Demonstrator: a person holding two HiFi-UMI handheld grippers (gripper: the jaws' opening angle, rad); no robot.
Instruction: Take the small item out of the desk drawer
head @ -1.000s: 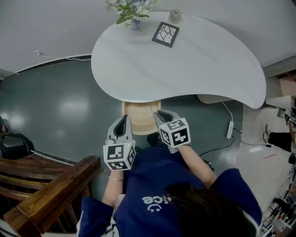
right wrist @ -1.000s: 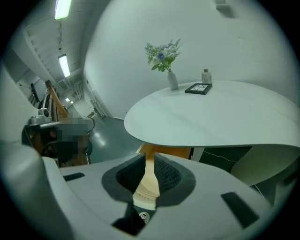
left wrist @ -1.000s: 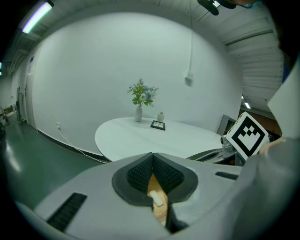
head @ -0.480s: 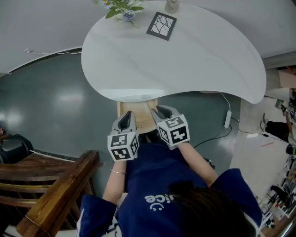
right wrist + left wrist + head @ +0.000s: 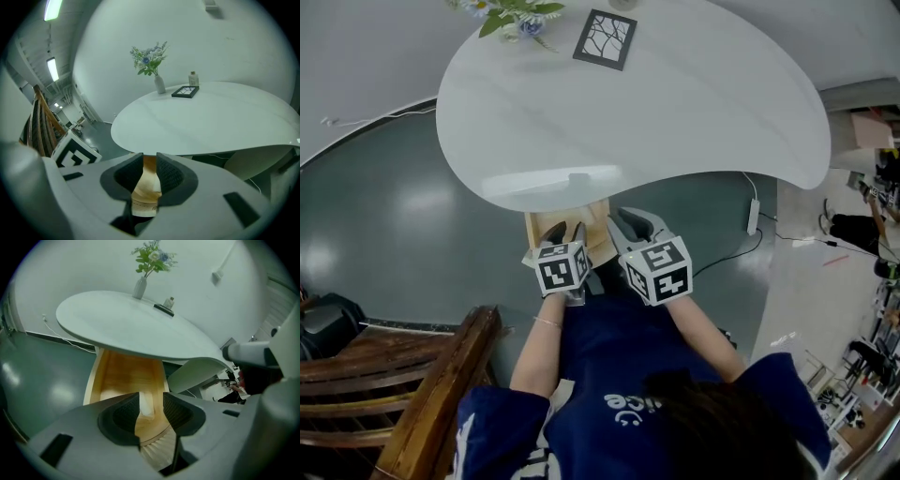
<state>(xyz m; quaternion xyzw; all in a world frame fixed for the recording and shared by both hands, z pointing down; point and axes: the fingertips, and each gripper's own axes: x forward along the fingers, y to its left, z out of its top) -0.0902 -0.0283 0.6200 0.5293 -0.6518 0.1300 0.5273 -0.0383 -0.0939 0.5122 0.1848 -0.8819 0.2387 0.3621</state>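
Under the white table (image 5: pixel 675 112) a wooden drawer (image 5: pixel 546 225) stands pulled out. A small pale oblong item (image 5: pixel 146 404) lies on its floor. My left gripper (image 5: pixel 565 231) hangs over the drawer and points into it. Its jaws are opening, and in the left gripper view (image 5: pixel 151 411) the item shows in the gap between them, untouched by the pads. My right gripper (image 5: pixel 628 223) is at the drawer's right side. In the right gripper view (image 5: pixel 149 180) its jaws stand a little apart, with only the drawer's wood showing between them.
A vase of flowers (image 5: pixel 511 14) and a black framed picture (image 5: pixel 605 39) stand at the table's far side. A wooden chair (image 5: pixel 422 394) is close at my left. A cable and adapter (image 5: pixel 753 216) lie on the floor to the right.
My left gripper has moved from the drawer's left side to over the drawer, and its jaws have parted. The right gripper has stayed by the drawer's right edge.
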